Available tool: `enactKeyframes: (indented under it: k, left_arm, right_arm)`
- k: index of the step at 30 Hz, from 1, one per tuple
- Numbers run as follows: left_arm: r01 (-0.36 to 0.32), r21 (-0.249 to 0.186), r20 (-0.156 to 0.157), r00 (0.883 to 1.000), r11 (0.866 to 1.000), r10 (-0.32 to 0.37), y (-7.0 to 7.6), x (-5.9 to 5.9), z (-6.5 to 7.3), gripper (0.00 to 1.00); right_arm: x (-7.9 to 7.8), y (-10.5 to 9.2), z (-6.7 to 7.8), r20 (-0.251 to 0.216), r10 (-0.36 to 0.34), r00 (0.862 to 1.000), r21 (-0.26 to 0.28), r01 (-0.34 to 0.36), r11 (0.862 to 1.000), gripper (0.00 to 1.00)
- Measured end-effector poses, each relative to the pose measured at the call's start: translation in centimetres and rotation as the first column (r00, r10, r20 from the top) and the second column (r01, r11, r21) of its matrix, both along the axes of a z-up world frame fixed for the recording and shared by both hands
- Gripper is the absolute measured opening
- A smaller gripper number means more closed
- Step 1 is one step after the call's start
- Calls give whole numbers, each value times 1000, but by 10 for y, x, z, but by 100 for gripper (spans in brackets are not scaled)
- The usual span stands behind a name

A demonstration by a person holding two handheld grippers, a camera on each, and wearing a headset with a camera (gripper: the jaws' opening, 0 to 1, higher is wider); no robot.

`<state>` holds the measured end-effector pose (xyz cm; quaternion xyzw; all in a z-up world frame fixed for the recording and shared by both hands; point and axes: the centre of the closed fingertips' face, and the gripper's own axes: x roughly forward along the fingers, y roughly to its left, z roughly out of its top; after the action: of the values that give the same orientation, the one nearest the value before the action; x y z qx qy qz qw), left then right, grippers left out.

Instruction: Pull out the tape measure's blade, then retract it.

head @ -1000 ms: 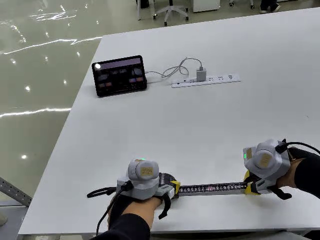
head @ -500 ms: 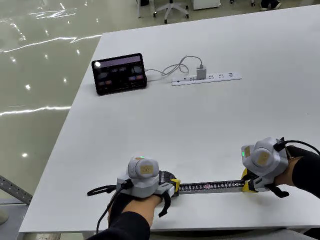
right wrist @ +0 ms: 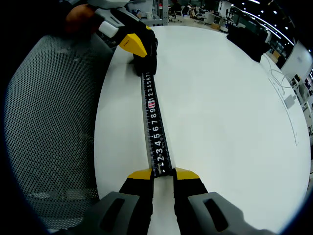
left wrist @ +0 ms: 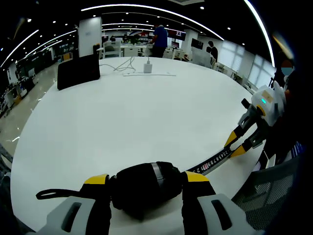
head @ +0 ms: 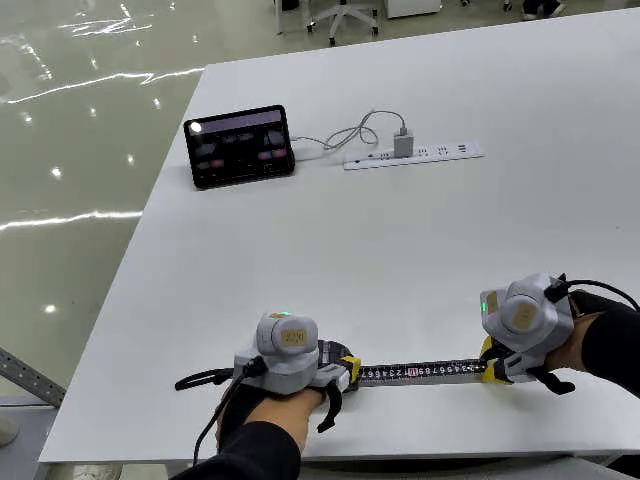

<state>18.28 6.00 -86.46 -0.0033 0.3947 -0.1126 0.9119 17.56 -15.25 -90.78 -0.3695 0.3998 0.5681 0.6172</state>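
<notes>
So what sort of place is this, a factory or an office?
Most likely a big open-plan office or lab, not a factory: a long white worktable, a glossy pale floor reflecting ceiling lights, and a wheeled office chair base beyond the table's far end.

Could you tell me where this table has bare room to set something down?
Free: the wide tabletop between the tablet and power strip and the near edge. Crowded: the near edge, where left gripper holds the tape measure and right gripper its blade.
</notes>
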Motion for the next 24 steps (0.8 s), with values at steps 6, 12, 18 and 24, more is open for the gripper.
enactKeyframes:
  k: [6,12,18,24]
  left_arm:
    - [0,0,0,1000,1000,0,0,0,0,54]
    - [0,0,1,1000,1000,0,0,0,0,54]
    - [0,0,0,1000,1000,0,0,0,0,54]
    - [0,0,1,1000,1000,0,0,0,0,54]
  right_arm:
    - [0,2,0,2,3,1000,0,-3,1000,11]
    - [0,5,0,3,3,1000,4,-3,1000,11]
    - [1,7,0,3,3,1000,6,-3,1000,11]
    - [1,9,0,2,-1,1000,13,1,1000,11]
